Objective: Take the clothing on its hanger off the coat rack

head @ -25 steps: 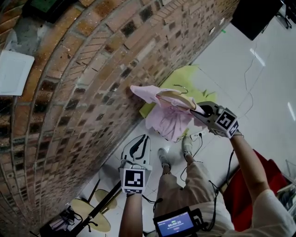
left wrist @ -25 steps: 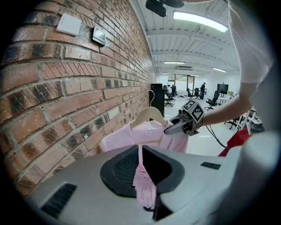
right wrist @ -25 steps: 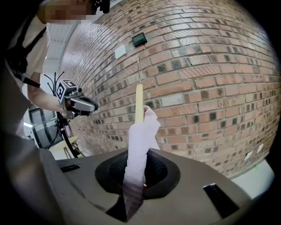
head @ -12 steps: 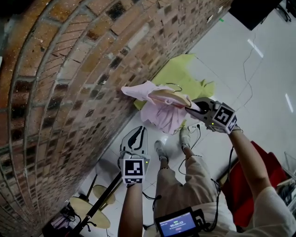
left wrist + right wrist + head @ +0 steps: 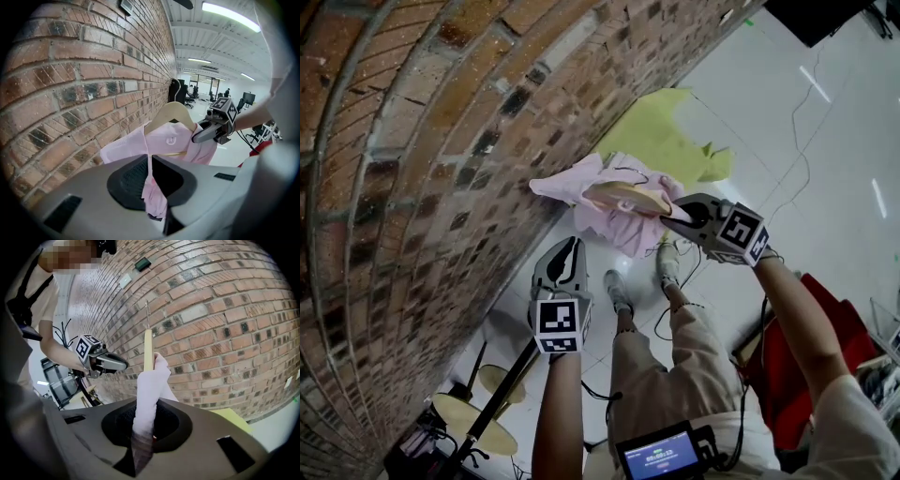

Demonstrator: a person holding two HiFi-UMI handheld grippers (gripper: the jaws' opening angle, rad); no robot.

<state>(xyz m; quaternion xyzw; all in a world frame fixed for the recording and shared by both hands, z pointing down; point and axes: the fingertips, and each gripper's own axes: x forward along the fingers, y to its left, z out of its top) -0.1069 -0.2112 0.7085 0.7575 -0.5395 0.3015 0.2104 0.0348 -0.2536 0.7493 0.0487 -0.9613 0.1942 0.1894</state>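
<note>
A small pink garment (image 5: 577, 184) hangs on a pale wooden hanger (image 5: 628, 196) with a wire hook, in the air in front of the brick wall (image 5: 422, 141). My right gripper (image 5: 668, 214) is shut on one cloth-covered end of the hanger, which rises from its jaws in the right gripper view (image 5: 148, 350). My left gripper (image 5: 574, 244) sits lower and to the left, apart from the garment, with its tips together and nothing held. In the left gripper view the garment (image 5: 168, 140) shows beyond the slit. A black pole with round tan discs (image 5: 483, 427), possibly the coat rack, stands at lower left.
A yellow-green sheet (image 5: 661, 141) lies on the pale floor by the wall. Below are the person's legs and shoes (image 5: 666, 267), a trailing cable, and a small screen device (image 5: 661, 457). Something red (image 5: 806, 375) is at the right.
The view has swung, and the hanger with its garment now sits a little further left and higher in it, still in my right gripper. The left gripper has risen slightly and stays shut.
</note>
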